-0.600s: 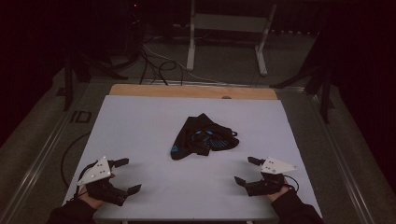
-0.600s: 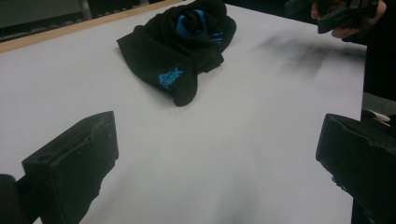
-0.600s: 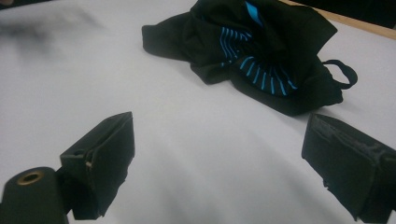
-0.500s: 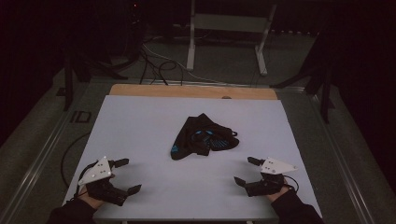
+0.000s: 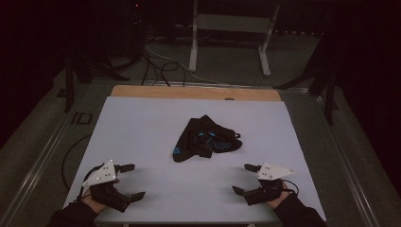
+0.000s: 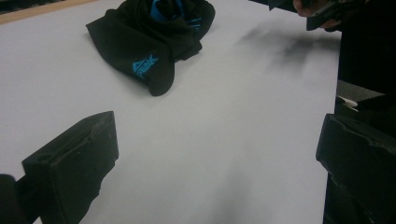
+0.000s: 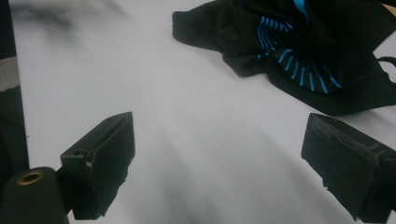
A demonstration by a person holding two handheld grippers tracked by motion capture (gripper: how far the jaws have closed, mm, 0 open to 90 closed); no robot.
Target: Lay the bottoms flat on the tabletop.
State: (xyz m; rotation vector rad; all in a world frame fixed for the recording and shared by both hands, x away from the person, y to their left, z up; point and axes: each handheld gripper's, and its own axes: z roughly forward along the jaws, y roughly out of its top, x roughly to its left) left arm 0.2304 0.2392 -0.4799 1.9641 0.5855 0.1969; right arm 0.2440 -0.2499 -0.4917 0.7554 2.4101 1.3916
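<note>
Nothing is stirring on the desk (image 5: pixel 142 123). Set against the high view a half second back, both hands sit on the same spots at the near edge, and the dark bundle in the middle has not shifted a fold. So the news is that there is no news: this reads as the pause before the first move.

The left gripper (image 5: pixel 131 180) rests at the near left corner, its fingers (image 6: pixel 74 163) spread wide with only bare white surface between them. The right gripper (image 5: pixel 245 178) mirrors it at the near right, fingers (image 7: pixel 100 161) just as wide apart and holding nothing. Each hand is well apart from the cloth.

And the cloth itself: a crumpled pair of black socks (image 5: pixel 205 142) with bright blue markings lies heaped near the centre of the desk, between the two grippers and farther out from the person. From the left gripper view, the socks (image 6: pixel 154 42) show a toe end with a blue logo pointing back toward the camera. From the right gripper view, the socks (image 7: pixel 299 56) show a patch of blue stripes and a thin loop trailing off one side. How many pieces are tangled in there is hard to tell; it looks like two lying over each other.

My read: the work has not started. Both hands are empty and ready, so the next step would be a reach forward to the heap, likely one gripper to each end to pull it apart or flatten it.
</note>
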